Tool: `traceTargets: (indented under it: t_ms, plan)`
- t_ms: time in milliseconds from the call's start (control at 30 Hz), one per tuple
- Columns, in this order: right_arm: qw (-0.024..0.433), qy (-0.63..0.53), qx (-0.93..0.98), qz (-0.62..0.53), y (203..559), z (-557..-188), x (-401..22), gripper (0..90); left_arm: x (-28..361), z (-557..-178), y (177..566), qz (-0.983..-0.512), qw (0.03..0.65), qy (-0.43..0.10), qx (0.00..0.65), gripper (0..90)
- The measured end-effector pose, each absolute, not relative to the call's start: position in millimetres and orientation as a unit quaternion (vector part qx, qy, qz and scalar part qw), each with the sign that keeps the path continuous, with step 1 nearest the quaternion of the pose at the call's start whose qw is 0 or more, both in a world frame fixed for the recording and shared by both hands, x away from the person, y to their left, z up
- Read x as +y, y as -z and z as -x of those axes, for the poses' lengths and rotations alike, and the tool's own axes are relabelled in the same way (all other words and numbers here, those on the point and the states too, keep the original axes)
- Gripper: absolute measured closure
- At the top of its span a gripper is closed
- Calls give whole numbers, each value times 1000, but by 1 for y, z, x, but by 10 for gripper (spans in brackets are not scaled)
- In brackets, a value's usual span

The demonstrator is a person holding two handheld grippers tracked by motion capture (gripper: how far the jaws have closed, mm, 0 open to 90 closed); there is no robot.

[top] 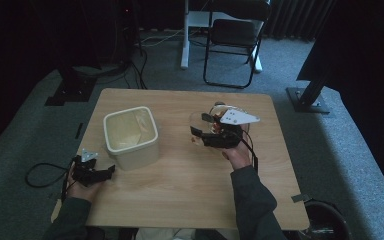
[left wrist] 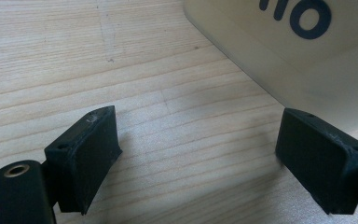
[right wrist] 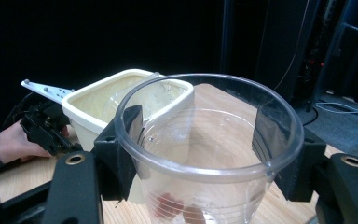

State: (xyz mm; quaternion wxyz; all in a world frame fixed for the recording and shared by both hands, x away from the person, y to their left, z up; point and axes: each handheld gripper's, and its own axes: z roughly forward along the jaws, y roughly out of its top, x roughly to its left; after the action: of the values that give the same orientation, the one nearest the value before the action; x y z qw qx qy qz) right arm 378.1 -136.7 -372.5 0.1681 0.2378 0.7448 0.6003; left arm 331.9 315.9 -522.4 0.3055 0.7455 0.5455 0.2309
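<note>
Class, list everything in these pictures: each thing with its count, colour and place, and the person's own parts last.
Clear plastic cup: one, transparent, reddish bits at its bottom, between the right gripper's jaws.
Tub: one, cream, table's left half.
Table: one, light wood.
Folding chair: one, black, on the carpet beyond the table.
Left gripper: one, black, open, beside the tub.
Right gripper: one, black, shut on the cup.
Hands: two, one behind each gripper.

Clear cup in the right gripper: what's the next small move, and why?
Probably carry the clear cup a little further toward the cream tub. The right gripper has its jaws clamped on the cup's sides; reddish pieces lie at its bottom, and the tub stands open off to the side, apart from the cup. The left gripper rests open beside the tub.
</note>
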Motion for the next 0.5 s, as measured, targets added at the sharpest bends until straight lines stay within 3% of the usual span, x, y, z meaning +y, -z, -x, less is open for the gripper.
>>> traceTargets:
  t_ms: [500]
  plan:
    - [146, -611, 745, -225, 367, -392, -106, 336, 316, -332, 522, -745, 306, -231, 545, 135]
